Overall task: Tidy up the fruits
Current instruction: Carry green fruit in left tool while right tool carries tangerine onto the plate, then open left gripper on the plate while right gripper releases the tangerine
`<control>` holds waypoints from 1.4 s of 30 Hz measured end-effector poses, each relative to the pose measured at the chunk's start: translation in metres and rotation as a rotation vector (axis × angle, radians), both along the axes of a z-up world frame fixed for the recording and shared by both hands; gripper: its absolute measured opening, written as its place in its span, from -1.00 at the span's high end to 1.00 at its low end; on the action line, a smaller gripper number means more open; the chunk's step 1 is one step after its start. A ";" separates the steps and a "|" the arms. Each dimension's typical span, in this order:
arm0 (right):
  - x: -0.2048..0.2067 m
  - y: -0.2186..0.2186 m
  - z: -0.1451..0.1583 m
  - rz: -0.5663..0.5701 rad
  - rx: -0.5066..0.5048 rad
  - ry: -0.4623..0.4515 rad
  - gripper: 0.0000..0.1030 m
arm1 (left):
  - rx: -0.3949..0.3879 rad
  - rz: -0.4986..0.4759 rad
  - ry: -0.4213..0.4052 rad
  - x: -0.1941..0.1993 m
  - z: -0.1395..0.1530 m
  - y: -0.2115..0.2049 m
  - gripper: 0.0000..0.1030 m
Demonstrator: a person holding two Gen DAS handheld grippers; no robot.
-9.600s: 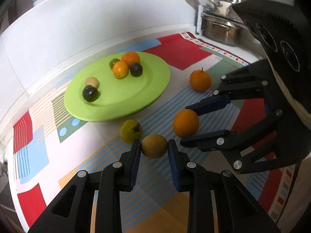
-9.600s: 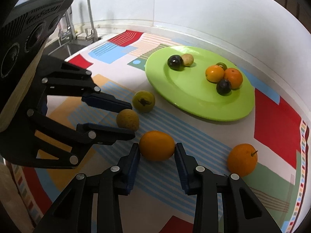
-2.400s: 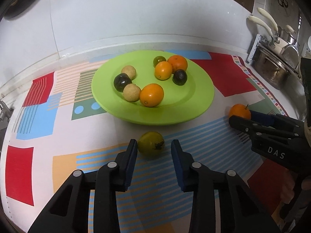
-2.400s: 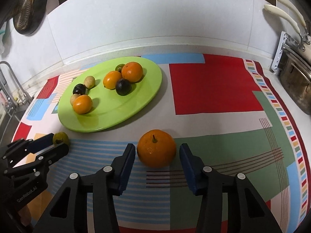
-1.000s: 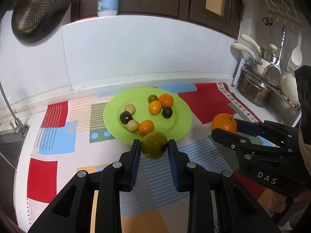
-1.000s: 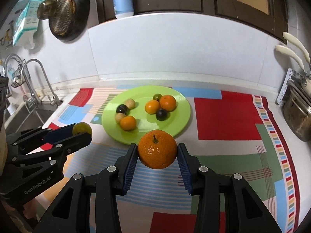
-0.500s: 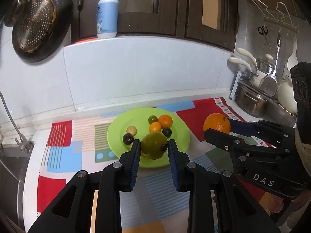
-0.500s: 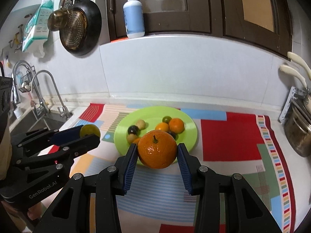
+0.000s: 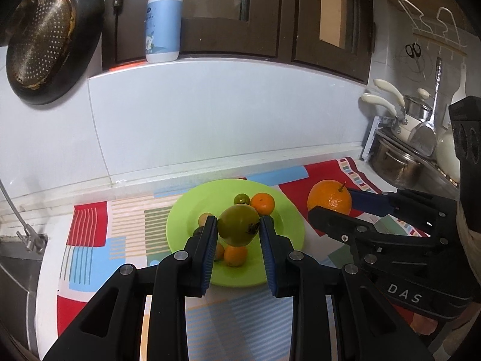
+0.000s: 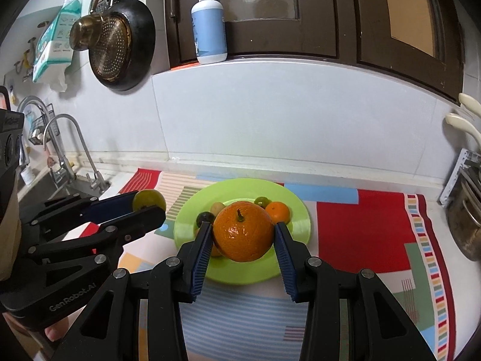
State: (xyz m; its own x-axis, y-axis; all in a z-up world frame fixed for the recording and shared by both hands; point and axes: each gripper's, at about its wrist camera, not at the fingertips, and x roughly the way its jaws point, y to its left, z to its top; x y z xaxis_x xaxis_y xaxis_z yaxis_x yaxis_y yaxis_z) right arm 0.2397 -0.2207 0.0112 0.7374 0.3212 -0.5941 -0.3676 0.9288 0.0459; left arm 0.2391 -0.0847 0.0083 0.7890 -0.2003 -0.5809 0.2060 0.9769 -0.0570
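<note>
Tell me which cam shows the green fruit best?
Left wrist: the green fruit sits centre frame, clamped in the left gripper, dark stem end facing us. Right wrist shows only its top at the left, small, peeking over that gripper's fingers.

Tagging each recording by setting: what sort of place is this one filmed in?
Most likely a home kitchen counter. A faucet stands over a sink at the left, a pan hangs on the wall, and steel pots sit at the right. Fruit lies on a green plate on a patterned mat.
</note>
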 end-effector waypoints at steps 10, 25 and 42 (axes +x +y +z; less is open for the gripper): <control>0.024 0.007 -0.008 0.001 -0.010 0.021 0.17 | 0.018 -0.001 0.029 0.031 -0.013 0.003 0.44; 0.063 0.008 -0.047 -0.018 -0.030 0.114 0.17 | 0.015 -0.065 0.118 0.079 -0.051 0.001 0.44; 0.085 0.012 -0.084 0.006 -0.038 0.209 0.17 | 0.021 -0.068 0.184 0.095 -0.079 0.005 0.44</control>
